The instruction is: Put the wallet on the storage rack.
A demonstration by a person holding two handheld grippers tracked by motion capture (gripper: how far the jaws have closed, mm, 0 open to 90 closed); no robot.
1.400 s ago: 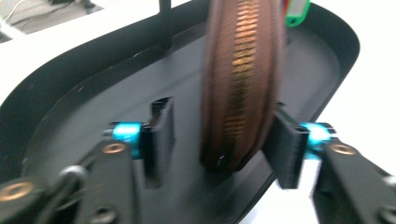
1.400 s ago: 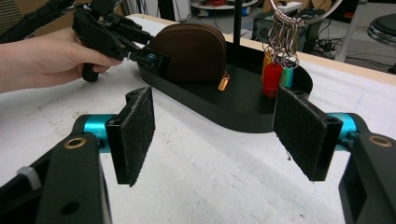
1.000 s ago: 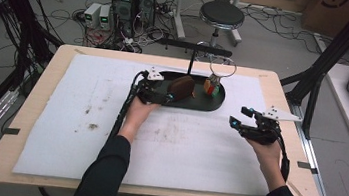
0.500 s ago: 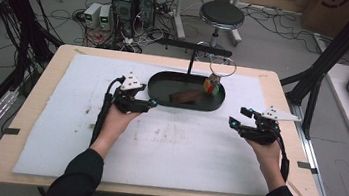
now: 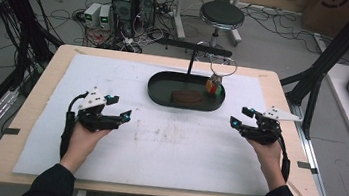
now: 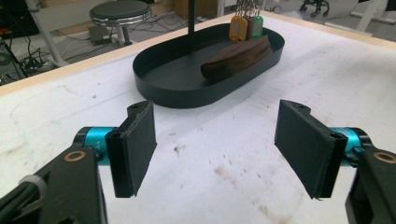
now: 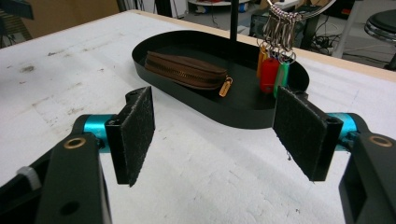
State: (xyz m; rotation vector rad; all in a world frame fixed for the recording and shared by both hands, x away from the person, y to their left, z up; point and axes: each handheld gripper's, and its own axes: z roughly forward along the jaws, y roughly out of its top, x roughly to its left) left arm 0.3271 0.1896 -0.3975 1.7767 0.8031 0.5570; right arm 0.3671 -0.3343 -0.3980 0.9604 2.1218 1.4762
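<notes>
Brown zip pouch (image 5: pixel 187 97) is lying inside the black oval tray (image 5: pixel 161 87); left claw (image 5: pixel 122 116) and right claw (image 5: pixel 236 121) are hovering open, empty, flanking the tray's near side

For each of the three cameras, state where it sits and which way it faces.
High view: above the person's side, looking forward and down on the table; both forearms, left gripper and right gripper show.
Left gripper view: rides the left gripper, open jaws facing the black tray.
Right gripper view: rides the right gripper, open jaws facing the tray from its other side.
Shared by all: tray, brown pouch, key tags.
</notes>
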